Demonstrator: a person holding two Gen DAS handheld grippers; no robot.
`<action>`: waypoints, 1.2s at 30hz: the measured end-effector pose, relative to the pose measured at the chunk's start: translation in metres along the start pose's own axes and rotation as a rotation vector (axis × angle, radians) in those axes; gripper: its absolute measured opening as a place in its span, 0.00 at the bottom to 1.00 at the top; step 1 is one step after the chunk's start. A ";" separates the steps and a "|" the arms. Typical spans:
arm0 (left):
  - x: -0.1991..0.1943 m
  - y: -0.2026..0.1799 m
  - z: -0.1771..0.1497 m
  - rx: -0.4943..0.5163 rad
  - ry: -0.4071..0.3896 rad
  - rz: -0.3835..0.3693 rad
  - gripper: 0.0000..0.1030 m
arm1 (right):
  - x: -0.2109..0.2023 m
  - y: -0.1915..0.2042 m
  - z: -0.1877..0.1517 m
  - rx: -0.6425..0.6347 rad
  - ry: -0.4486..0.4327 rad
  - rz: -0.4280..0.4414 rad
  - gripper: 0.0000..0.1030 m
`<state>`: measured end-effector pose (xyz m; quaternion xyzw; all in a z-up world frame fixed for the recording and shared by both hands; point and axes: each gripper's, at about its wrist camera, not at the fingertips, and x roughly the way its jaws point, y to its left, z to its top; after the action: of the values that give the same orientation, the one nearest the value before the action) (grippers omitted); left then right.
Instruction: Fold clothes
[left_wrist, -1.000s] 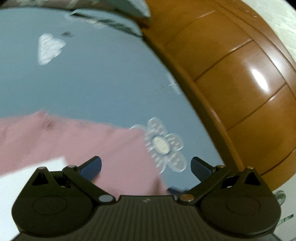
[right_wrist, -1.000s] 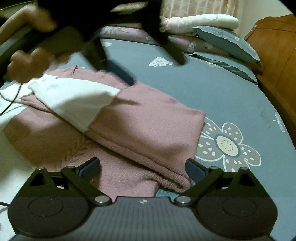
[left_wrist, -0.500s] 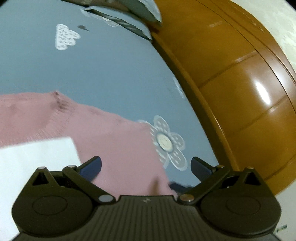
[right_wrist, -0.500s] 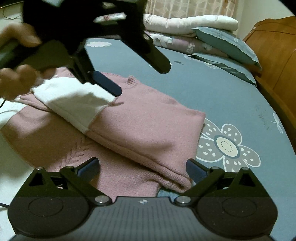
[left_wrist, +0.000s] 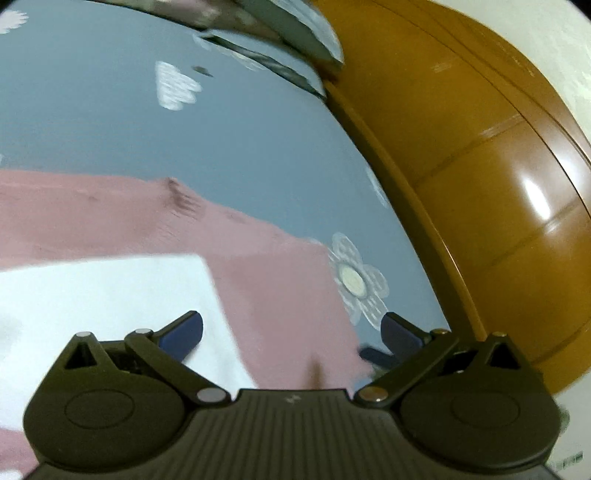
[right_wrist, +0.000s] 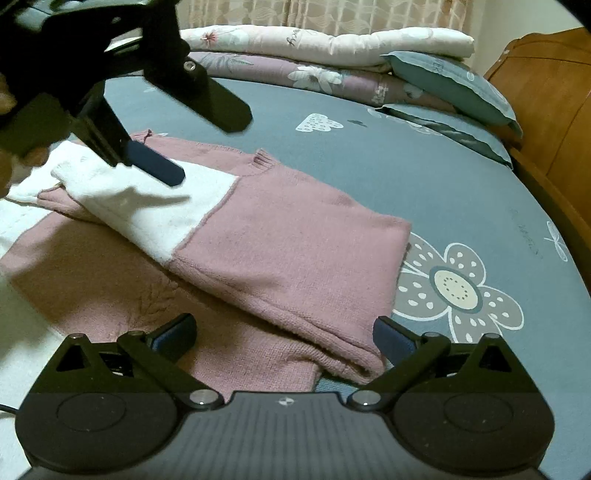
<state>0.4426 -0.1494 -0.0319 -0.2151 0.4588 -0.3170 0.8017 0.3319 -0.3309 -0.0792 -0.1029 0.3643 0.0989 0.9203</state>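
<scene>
Bedsheet (right_wrist: 369, 177) bears folded sweater (right_wrist: 295, 243); both hand-held grippers gape.

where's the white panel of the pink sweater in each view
Left wrist view: the white panel fills the lower left, running under the left gripper, whose fingers are spread wide.
Right wrist view: the white panel lies upper left of centre, folded over the pink sweater, with the left gripper above it.
Shared landmark: the large flower print on the blue sheet, just right of the sweater's edge.
</scene>
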 end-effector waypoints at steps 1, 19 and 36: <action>0.000 0.007 0.003 -0.013 -0.006 0.012 0.99 | 0.000 0.000 0.000 0.000 0.000 0.000 1.00; -0.063 0.021 -0.016 0.179 -0.049 0.227 0.98 | -0.014 0.020 0.020 -0.019 -0.012 -0.046 1.00; -0.106 0.051 -0.051 0.424 -0.006 0.285 0.98 | -0.040 0.130 0.020 0.033 0.166 -0.109 1.00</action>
<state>0.3743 -0.0414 -0.0252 0.0238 0.4053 -0.2891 0.8669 0.2824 -0.2059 -0.0525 -0.1153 0.4347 0.0336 0.8925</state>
